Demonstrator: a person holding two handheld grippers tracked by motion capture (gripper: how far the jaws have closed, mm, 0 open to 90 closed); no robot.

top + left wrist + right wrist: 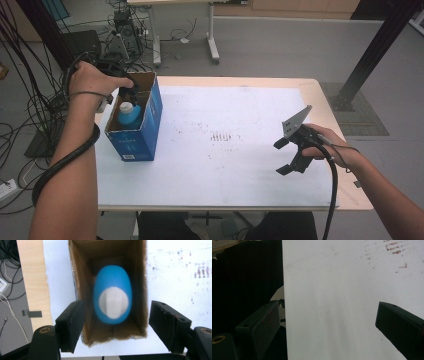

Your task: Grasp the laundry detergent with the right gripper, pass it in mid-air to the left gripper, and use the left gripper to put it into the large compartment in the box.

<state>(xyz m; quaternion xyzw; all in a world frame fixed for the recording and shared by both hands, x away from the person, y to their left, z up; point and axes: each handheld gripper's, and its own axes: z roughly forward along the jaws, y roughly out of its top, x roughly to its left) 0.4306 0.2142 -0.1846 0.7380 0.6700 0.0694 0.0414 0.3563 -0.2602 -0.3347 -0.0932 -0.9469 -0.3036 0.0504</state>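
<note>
**Blue bottle standing in an open carton, left gripper above it**

Blue plastic forms the bottle point(112, 298), which stands upright with its white cap point(113, 303) uppermost inside an open cardboard box point(150, 112) printed blue on the outside. The box sits on the white sheet point(235, 150) at the far left of the table point(320, 95), close to its left edge. The left gripper point(129, 90) hangs over the far end of the box's open top, pointing down. In the left gripper view its two black jaws stand apart on either side of the box's opening, clear of the bottle; nothing lies between the pads, so the grip is open and empty. The bottle rests on the box floor, slightly blurred. The right gripper point(286, 157) is held just above the sheet at the near right of the table, well apart from the box. Its jaws are spread wide and hold nothing. Reddish-brown specks point(220, 136) mark the sheet near its middle, between the box and the right gripper.
</note>
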